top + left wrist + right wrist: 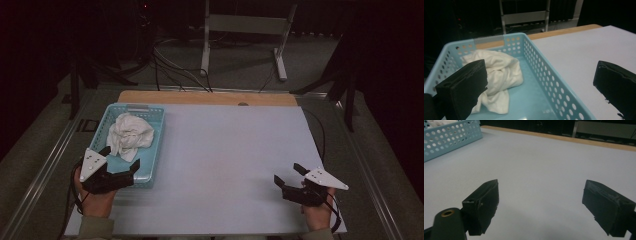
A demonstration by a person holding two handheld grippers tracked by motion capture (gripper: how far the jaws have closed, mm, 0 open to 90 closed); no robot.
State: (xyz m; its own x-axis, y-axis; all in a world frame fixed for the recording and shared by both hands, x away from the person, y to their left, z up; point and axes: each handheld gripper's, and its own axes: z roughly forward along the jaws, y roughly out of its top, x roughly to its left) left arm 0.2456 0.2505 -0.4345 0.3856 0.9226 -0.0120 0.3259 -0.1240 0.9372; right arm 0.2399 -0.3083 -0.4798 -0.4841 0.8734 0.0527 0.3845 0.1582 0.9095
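You had a white cloth [129, 136] lying crumpled in a loose heap inside the light-blue perforated basket [156, 131], bunched toward its far end and reaching down the middle. The basket sat flat at the left side of the pale tabletop, long side running away from you. The cloth's folds seemed soft and thick, perhaps a towel.

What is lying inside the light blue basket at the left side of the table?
A crumpled white cloth lies inside the basket, toward its far half. The near part of the basket floor is bare. Whatever might be under the cloth is covered and cannot be seen.
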